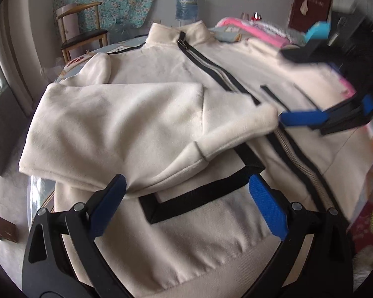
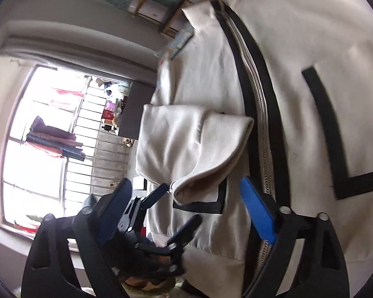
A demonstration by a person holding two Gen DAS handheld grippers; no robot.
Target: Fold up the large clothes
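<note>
Both claws released over the cream fleece zip-front jacket (image 1: 161, 69), which lies spread flat on the table.

Our left gripper (image 1: 186, 206) hovers spread wide above the hem, nothing between its blue pads; the right gripper (image 2: 186, 213) gapes too, blurred, just beside the folded sleeve's cuff (image 1: 258, 121). The sleeve lies across the chest, hiding part of the black-edged pocket (image 1: 186, 198). The far hem is cut off. The table edge (image 1: 39, 193) shows left; open floor beyond, a wooden chair (image 1: 79, 32) well apart.

A cream fleece zip jacket (image 1: 161, 74) (black-edged zipper, black pocket trim) lies flat, front up, one sleeve (image 1: 126, 129) folded across its chest.
</note>
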